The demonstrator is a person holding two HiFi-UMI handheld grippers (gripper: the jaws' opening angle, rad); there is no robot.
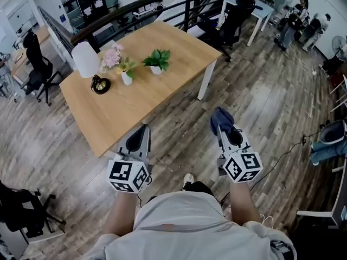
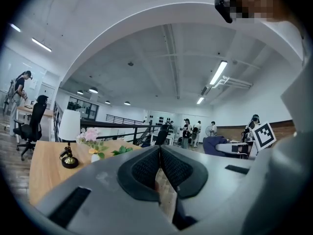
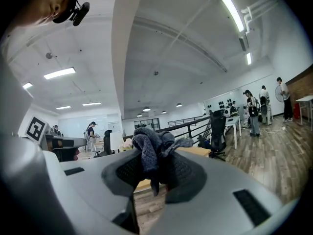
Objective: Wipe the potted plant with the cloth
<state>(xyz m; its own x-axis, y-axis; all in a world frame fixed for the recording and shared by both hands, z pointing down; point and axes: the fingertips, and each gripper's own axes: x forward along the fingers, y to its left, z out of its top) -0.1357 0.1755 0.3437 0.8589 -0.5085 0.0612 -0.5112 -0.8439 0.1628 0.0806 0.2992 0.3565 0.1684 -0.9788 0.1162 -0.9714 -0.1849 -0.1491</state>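
A small green potted plant (image 1: 158,60) in a white pot stands on the wooden table (image 1: 162,99), also seen as the potted plant (image 2: 122,151) in the left gripper view. My right gripper (image 1: 221,124) is shut on a bunched blue-grey cloth (image 1: 222,118), which sticks out of the jaws as the cloth (image 3: 151,148) in the right gripper view. My left gripper (image 1: 142,131) is shut with nothing in it, jaws pressed together at the left gripper (image 2: 160,168). Both grippers hover over the floor, short of the table's near edge.
A white lamp (image 1: 85,59), a pink flower pot (image 1: 113,57), a yellow flower vase (image 1: 126,72) and a black round dish (image 1: 101,85) stand on the table beside the plant. Office chairs (image 1: 38,69) and a black railing (image 1: 135,7) lie beyond. People stand far off.
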